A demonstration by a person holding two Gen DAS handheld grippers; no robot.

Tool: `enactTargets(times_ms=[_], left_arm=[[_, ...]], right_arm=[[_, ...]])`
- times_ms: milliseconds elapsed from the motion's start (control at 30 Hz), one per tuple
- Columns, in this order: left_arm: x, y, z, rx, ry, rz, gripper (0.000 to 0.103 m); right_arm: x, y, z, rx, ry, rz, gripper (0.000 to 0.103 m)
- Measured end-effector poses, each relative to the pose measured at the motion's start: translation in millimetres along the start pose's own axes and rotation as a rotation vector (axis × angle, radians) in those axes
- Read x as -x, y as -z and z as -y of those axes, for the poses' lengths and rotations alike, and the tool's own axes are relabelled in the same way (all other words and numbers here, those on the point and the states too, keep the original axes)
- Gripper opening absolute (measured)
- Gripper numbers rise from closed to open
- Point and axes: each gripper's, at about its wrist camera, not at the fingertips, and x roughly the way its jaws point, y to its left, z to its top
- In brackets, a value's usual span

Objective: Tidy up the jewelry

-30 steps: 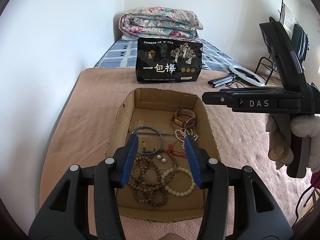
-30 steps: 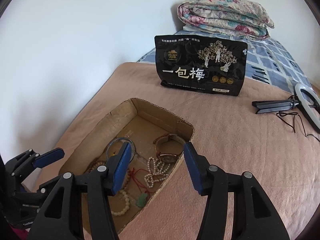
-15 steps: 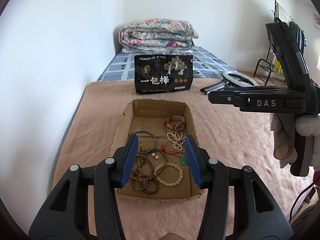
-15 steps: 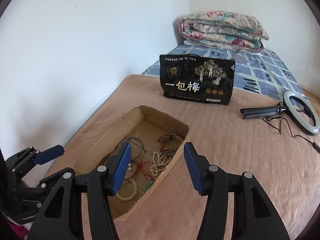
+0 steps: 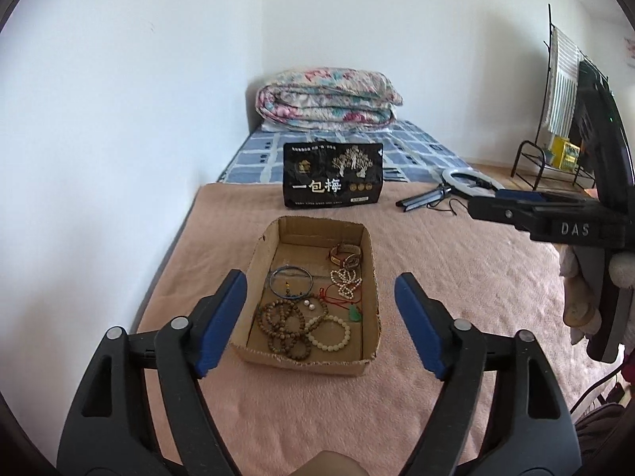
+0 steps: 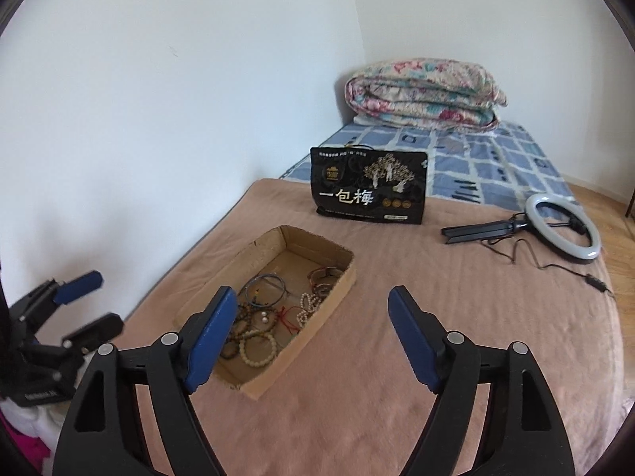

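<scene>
A shallow cardboard box (image 5: pixel 254 261) sits on the pink blanket and holds the jewelry: a brown bead string (image 5: pixel 283 327), a cream bead bracelet (image 5: pixel 331 333), a metal bangle (image 5: pixel 291 281), a pearl string (image 5: pixel 346 281), a watch (image 5: pixel 346 256) and a green pendant on red cord (image 5: pixel 355 313). My left gripper (image 5: pixel 320 319) is open and empty, raised in front of the box. My right gripper (image 6: pixel 313 335) is open and empty, raised to the right of the box (image 6: pixel 337 297). The left gripper also shows at the left edge of the right wrist view (image 6: pixel 89 303).
A black snack bag (image 5: pixel 333 180) stands behind the box. A ring light with folded tripod (image 6: pixel 555 228) and its cable lie at the right. A folded floral quilt (image 5: pixel 327 99) lies at the bed's far end. The white wall runs along the left.
Both grippers have pulled back and up from the box, which now looks smaller and farther. Both jaws have opened wider. The jewelry has not moved.
</scene>
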Motion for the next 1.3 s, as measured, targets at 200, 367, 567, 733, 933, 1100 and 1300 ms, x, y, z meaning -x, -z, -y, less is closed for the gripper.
enactTargets(times_ms=[200, 367, 567, 733, 933, 1100, 1300], left_arm=[[31.1, 7.7, 10.9, -0.001, -0.042, 0.008, 0.086], [54.6, 15.5, 18.2, 0.0, -0.09, 0.027, 0.093], [79.0, 21.2, 23.3, 0.013, -0.117, 0.052, 0.101], [87.6, 22.8, 28.1, 0.018, -0.138, 0.046, 0.102], [95.4, 26.0, 33.9, 0.012, -0.14, 0.055, 0.102], [96.9, 27.8, 35.1, 0.002, -0.151, 0.052, 0.102], [98.2, 28.7, 34.3, 0.008, -0.15, 0.049, 0.102]], right_arm=[[26.8, 13.4, -7.8, 0.044, 0.048, 0.011, 0.08], [46.8, 25.0, -9.3, 0.058, 0.085, 0.028, 0.08], [68.8, 33.8, -8.7, 0.07, 0.113, 0.07, 0.08], [81.1, 41.6, -6.3, 0.064, 0.122, 0.094, 0.086], [86.6, 46.7, -2.5, 0.039, 0.153, 0.122, 0.087], [92.1, 49.0, -1.3, 0.043, 0.165, 0.127, 0.087], [95.7, 50.4, -1.4, 0.047, 0.171, 0.131, 0.087]])
